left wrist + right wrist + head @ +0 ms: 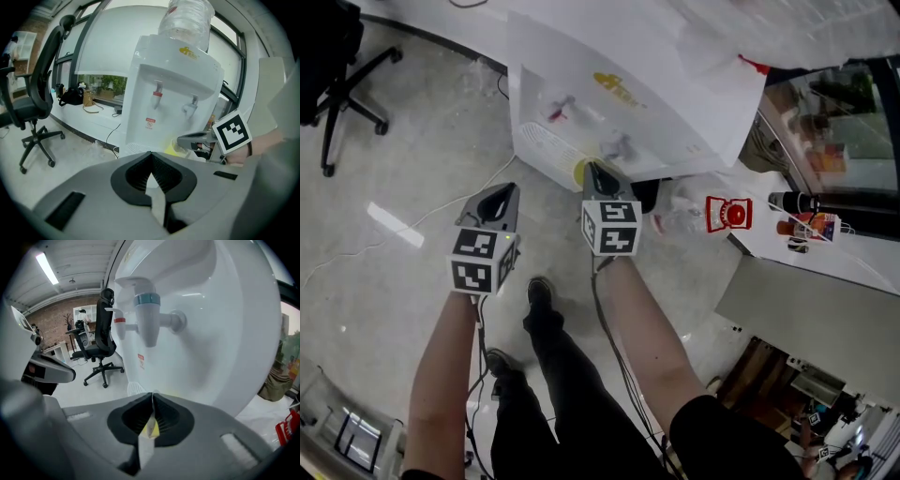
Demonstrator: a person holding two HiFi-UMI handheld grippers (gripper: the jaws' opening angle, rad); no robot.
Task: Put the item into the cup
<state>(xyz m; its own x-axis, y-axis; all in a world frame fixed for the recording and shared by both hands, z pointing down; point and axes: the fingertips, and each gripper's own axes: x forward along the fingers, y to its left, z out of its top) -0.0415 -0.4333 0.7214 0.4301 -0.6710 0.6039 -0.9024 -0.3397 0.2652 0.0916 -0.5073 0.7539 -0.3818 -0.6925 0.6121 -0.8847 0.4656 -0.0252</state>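
Both grippers are held up in front of a white water dispenser (581,103). My left gripper (500,194) is shut on a thin white paper-like strip (155,199), which stands between its jaws. To its right, close to the dispenser's front, my right gripper (598,172) is shut on a small white and yellow paper piece (150,426). A yellow thing (579,172), perhaps the cup, shows just left of the right gripper's tip at the dispenser's base. It also shows as a yellow patch (174,147) below the right gripper (187,139); most of it is hidden.
The dispenser has a red tap (158,93) and a blue tap (147,310), the blue one right above my right jaws. A black office chair (337,75) stands at the far left. A white counter (825,253) at right carries a red item (728,214) and bottles.
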